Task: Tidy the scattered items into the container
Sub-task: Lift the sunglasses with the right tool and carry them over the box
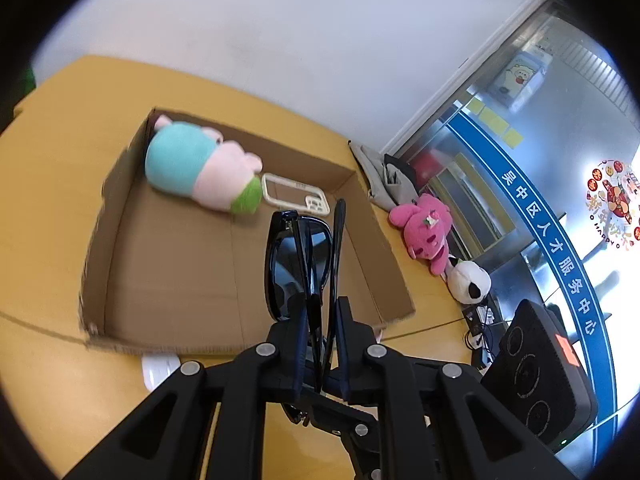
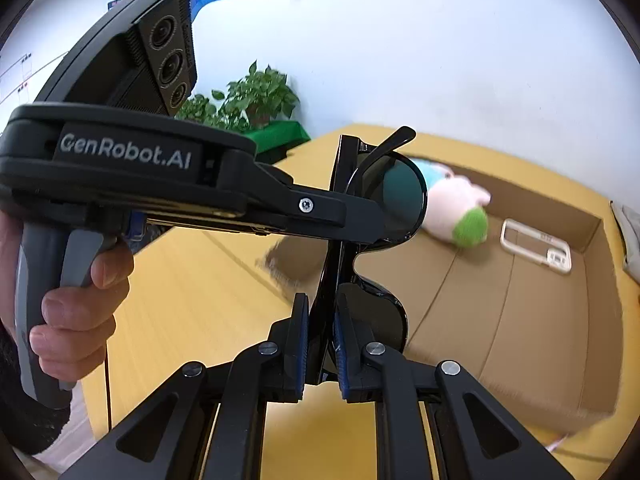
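A pair of black sunglasses [image 1: 294, 264] hangs in the air over the near edge of the cardboard box [image 1: 180, 272], held from both sides. My left gripper [image 1: 322, 308] is shut on one end of the frame. In the right wrist view my right gripper [image 2: 322, 320] is shut on the frame beside the lower lens of the sunglasses [image 2: 400, 200], and the left gripper [image 2: 372, 220] reaches in from the left, clamped at the upper lens. Inside the box [image 2: 520, 320] lie a teal-and-pink plush pig [image 1: 192, 164] and a cream phone case [image 1: 296, 196].
On the yellow table [image 1: 60, 160], right of the box, lie a pink plush [image 1: 424, 228], a panda plush [image 1: 470, 282] and a grey cloth [image 1: 380, 176]. A small white object [image 1: 160, 372] lies before the box. A person's hand [image 2: 80, 300] grips the left handle; a potted plant [image 2: 256, 100] stands behind.
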